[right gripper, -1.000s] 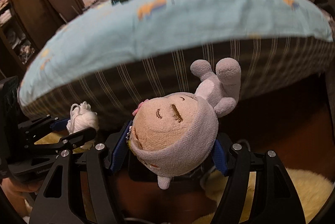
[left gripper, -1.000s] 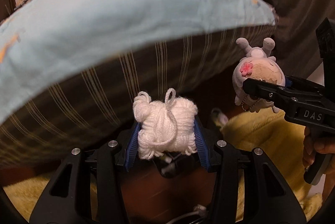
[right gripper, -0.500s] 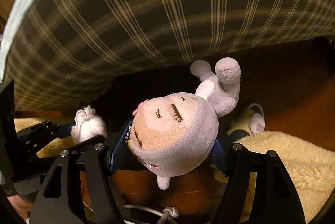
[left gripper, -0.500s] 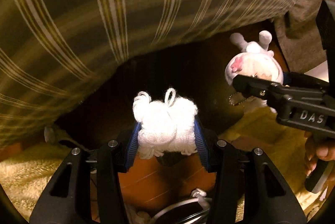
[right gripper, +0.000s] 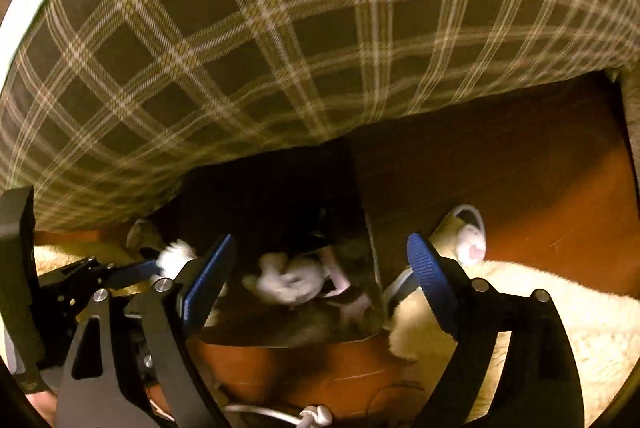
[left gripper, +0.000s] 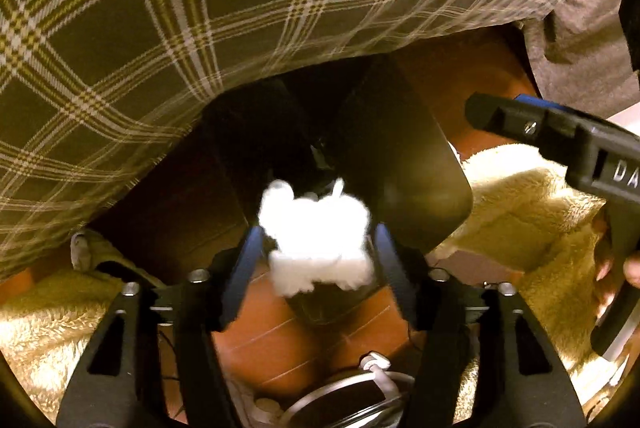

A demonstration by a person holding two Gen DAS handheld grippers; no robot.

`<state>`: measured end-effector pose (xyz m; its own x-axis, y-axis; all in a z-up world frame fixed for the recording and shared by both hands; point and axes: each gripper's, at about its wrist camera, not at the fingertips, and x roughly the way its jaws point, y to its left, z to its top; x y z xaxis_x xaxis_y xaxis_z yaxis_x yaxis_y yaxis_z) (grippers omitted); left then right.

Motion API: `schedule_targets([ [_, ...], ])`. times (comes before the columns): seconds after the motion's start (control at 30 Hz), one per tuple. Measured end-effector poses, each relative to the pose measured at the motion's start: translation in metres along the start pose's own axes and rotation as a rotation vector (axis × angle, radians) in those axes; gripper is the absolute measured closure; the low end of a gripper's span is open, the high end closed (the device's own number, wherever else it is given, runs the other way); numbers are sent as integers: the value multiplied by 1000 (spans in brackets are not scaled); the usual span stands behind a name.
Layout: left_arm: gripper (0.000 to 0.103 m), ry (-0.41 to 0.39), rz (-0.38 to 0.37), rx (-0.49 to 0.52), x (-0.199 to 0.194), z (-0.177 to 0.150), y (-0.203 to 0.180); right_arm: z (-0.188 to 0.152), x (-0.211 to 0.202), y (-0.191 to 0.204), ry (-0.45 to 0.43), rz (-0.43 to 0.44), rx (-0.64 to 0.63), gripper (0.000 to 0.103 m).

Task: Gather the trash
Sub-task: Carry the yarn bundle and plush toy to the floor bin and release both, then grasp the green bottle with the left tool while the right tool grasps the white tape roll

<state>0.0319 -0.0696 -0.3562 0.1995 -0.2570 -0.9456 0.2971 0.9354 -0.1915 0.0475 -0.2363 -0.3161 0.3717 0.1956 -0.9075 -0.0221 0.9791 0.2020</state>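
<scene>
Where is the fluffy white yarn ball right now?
In the left wrist view the white yarn ball sits in the middle, between the opening blue pads of the left gripper, right above the dark bin.

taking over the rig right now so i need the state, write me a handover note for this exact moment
Left gripper: jaws opening, fluffy white yarn ball loose between the pads, above the black bin.
Right gripper: jaws opening, nothing between them.
Grey-white plush doll: blurred, inside the bin.
Done: doll is in.
Left: let the yarn drop in, then lift both grippers clear and look for more trash.
</scene>
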Motion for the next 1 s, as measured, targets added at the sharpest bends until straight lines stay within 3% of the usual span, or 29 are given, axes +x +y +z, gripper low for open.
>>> schedule_targets([
  [0.23,25,-66,27,19,-37,9,-2,16,-26,-8,-59,-16,11,11],
  [0.47,14,-245,35,47,-126,27,-6,45,-109,-4,-266,47,-4,11],
  [0.63,11,-371,50,55,-184,47,-1,85,-162,9,-404,80,-49,8],
  [0.83,8,-474,109,25,-228,84,16,136,-177,18,-465,78,-92,6],
  [1.0,8,-507,153,-8,-234,126,37,175,-166,27,-466,63,-104,6],
])
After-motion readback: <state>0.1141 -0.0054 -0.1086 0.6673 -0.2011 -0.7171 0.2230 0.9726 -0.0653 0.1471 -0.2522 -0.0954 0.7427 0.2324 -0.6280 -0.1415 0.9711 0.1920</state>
